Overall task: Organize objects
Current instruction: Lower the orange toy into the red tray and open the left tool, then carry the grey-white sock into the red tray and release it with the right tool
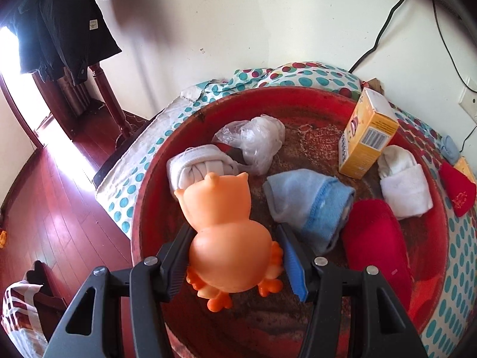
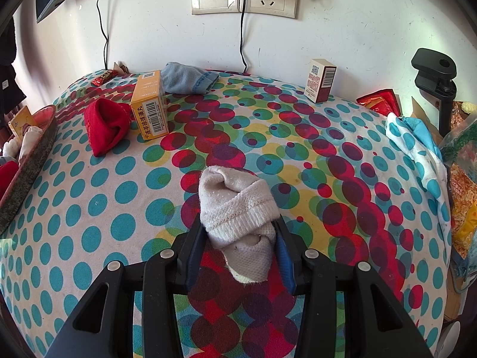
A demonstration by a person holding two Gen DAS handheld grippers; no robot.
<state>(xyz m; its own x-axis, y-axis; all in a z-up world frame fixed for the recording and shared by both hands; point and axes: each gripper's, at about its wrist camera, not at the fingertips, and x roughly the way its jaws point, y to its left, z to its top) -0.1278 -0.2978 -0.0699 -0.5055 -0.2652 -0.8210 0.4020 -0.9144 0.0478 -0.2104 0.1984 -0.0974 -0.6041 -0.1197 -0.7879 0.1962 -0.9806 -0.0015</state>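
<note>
Your round red tray, worn & scuffed, fills centre frame w/ soft rolled socks. Left gripper pinches a smooth rubbery orange owl toy over it, face hidden. Right gripper clamps a ribbed knit white sock, lower centre, toe end cut off by fingers.

Left gripper clamped on a load, right gripper likewise clamped

White wall, sunlit red floorboards
</note>
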